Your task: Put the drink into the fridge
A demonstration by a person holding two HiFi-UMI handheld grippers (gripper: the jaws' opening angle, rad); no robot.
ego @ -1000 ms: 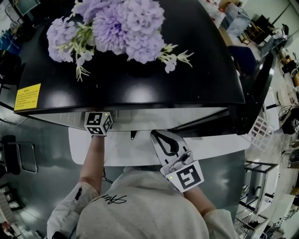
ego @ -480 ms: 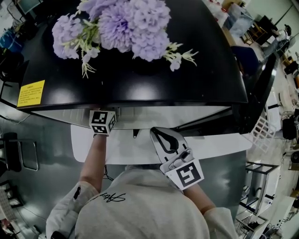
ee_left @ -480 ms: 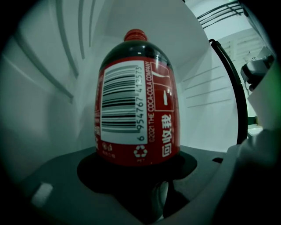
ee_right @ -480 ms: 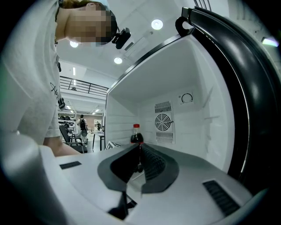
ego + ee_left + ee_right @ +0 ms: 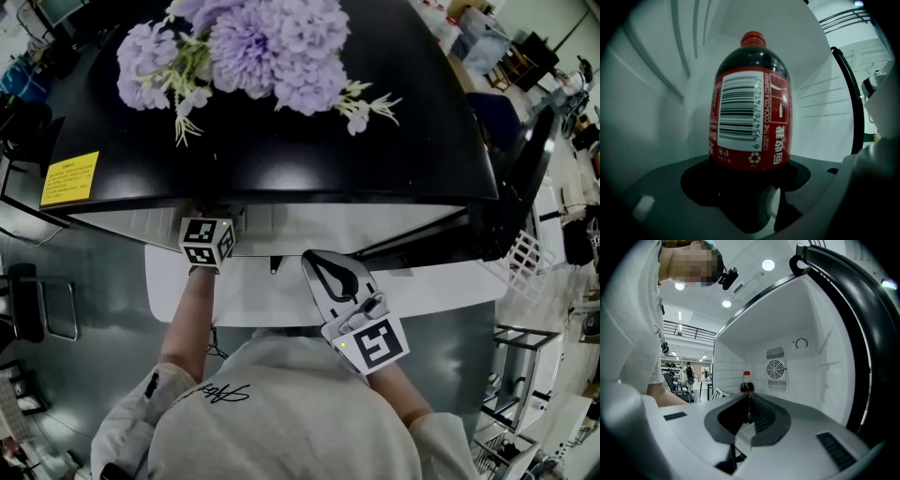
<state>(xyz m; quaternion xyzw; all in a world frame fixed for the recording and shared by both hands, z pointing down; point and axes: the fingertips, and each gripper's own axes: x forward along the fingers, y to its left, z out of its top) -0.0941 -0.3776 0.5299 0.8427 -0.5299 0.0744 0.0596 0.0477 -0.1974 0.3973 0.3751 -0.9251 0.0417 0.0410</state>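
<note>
The left gripper (image 5: 745, 187) has its dark fingers (image 5: 696, 183) clamped on the lower body of the drink bottle (image 5: 750, 112), which stands upright between them. The fingers hide the bottle's base, so I cannot tell whether it rests on the floor of the compartment. The bottle holds dark cola up to its shoulder. It has a red cap and a red label with a white barcode panel, a recycling mark and white characters. Around it are the white walls of the fridge (image 5: 811, 371), which otherwise looks bare inside, with a round fan grille (image 5: 776, 369) on the back wall. The right gripper (image 5: 749, 401) is outside the opening, fingers (image 5: 764, 416) pressed together with nothing between them, pointing at the bottle deep inside the fridge. The head view shows both grippers at the fridge opening, under the fridge's glossy black top. A bunch of purple flowers (image 5: 262, 52) lies on that top, and a yellow label (image 5: 69, 180) is stuck near its left corner.
</note>
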